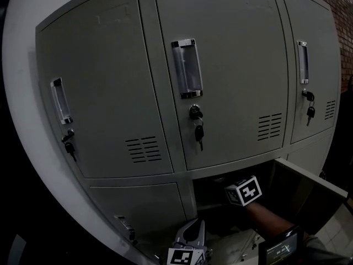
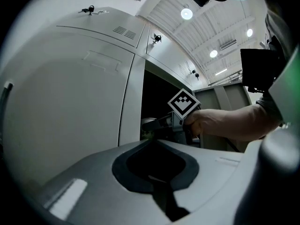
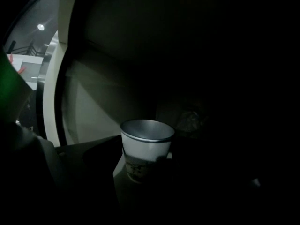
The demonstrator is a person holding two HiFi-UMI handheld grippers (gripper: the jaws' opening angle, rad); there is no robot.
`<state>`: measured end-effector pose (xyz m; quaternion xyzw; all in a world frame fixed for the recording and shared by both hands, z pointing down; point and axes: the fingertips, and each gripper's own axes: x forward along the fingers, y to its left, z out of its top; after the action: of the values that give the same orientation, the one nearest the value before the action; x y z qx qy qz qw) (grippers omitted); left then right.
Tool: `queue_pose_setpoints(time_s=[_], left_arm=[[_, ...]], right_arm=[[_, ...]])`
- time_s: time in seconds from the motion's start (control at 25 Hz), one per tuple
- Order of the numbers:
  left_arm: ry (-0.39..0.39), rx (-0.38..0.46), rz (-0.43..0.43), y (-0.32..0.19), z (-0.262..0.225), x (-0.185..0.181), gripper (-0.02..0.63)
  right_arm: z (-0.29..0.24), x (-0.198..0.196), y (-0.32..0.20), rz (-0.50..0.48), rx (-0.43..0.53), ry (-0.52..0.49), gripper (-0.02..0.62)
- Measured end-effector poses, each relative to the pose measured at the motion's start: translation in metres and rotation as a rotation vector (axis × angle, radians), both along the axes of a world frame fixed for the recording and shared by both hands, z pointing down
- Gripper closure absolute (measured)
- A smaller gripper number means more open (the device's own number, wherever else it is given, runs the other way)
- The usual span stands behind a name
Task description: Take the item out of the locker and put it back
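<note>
Paper cup (image 3: pixel 146 148) upright on the floor of the open lower locker compartment (image 3: pixel 96 109), right gripper (image 2: pixel 154 122) jaws spread wide either side of it, left gripper (image 1: pixel 192 232) jaws pressed together, empty, outside the locker

A locker bank (image 1: pixel 110 93) of grey metal is seen filling most of the head view, its upper doors closed. Each door is fitted with a clear upright handle (image 1: pixel 186 68), a lock with a key (image 1: pixel 199 132) left hanging in it, and a block of vent slots (image 1: pixel 143 149). A red brick wall (image 1: pixel 345 15) is glimpsed past the bank's upper right corner, and pale floor tiles (image 1: pixel 343 231) are shown at the lower right. Overhead, a white ribbed ceiling (image 2: pixel 206 36) is lit by round lamps (image 2: pixel 186 14) and a strip light (image 2: pixel 228 44).
</note>
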<state>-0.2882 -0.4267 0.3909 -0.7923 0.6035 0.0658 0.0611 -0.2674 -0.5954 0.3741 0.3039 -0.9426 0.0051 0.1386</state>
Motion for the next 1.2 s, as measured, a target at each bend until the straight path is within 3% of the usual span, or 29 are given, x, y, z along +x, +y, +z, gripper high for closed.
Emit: queue_pose_setpoints(time_s=[0.12,0.44,1.2], left_arm=[[-0.001,-0.001,-0.001,-0.001,0.0,-0.001,0.611],[-0.011,-0.007,-0.005,-0.003,0.001,0.001,0.611],[-0.015,-0.031,-0.073,0.026,-0.002,0.039,0.611]], right_arm=[[0.004,-0.004,-0.002,-0.013,-0.008,0.004,0.276],[0.001,0.005,0.009,-0.021,0.021,-0.046,0.281],[-0.022,0.058,0.1,-0.105,0.111,-0.139,0.282]])
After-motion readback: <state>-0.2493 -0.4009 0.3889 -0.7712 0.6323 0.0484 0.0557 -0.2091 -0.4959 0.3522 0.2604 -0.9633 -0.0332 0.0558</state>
